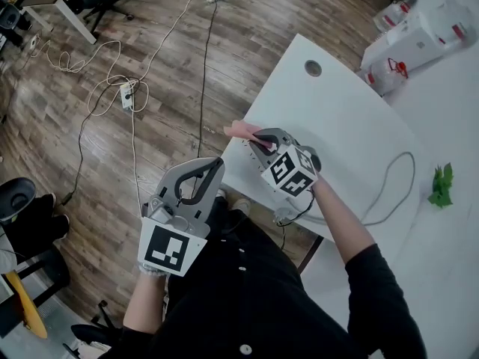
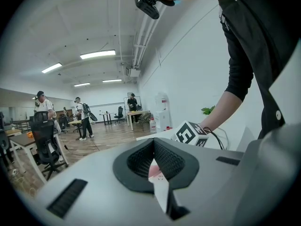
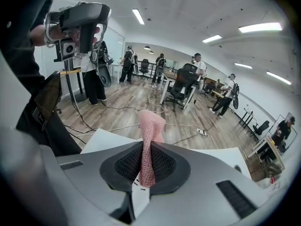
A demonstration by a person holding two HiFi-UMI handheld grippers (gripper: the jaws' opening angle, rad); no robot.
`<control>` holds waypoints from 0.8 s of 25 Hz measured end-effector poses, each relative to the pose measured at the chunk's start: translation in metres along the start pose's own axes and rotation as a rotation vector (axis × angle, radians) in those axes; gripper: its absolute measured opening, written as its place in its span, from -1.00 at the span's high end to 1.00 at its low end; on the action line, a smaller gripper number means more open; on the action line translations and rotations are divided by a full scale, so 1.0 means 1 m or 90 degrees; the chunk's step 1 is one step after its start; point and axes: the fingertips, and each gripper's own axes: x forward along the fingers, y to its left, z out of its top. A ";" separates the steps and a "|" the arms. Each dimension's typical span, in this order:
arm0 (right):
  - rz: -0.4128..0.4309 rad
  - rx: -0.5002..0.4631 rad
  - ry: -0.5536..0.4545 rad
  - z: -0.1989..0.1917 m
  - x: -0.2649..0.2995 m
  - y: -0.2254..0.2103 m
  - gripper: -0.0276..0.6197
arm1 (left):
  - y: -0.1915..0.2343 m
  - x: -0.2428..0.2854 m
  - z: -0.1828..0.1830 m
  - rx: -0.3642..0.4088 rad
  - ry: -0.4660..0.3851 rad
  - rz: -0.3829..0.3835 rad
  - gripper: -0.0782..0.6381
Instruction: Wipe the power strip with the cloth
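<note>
Your white surface (image 1: pixel 337 111) carries what I take to be the power strip (image 1: pixel 249 158): a pale bar with small marks at the near left edge, mostly hidden under your right tongs (image 1: pixel 254 135). Those tongs are closed tight on the pink cloth (image 1: pixel 241 130). The right gripper view shows it pinched between the ribbed pads, with a folded tuft standing up past the tips. That tuft pokes out over the surface's edge toward the floor (image 1: pixel 75 140). Your left tongs (image 1: pixel 217 164) hang off the surface above the floor, jaws together and gripping nothing. To wipe well, I judge you should tip the right tongs so the loose tuft, not the hard tips, meets the strip. Then draw it along the strip's length with light pressure, since the strip sits at the edge and could slide off. Bringing the left tongs in to steady the strip's free end would help. A grey cord (image 1: pixel 393 189) loops over the surface behind your right arm, so watch that your sleeve does not drag it. Further right lies a small green thing (image 1: pixel 441 185), well apart. Toward the far side the surface is bare and gives you room to push the strip inward.
</note>
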 end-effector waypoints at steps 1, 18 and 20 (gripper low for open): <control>0.006 -0.003 0.003 -0.001 0.003 0.001 0.75 | 0.001 0.000 0.000 -0.001 0.001 0.003 0.74; 0.061 -0.028 0.044 -0.019 0.028 0.016 0.75 | 0.007 -0.005 -0.009 -0.010 0.008 0.029 0.74; 0.061 -0.025 0.044 -0.020 0.027 0.017 0.75 | 0.005 -0.004 -0.008 -0.011 0.006 0.027 0.74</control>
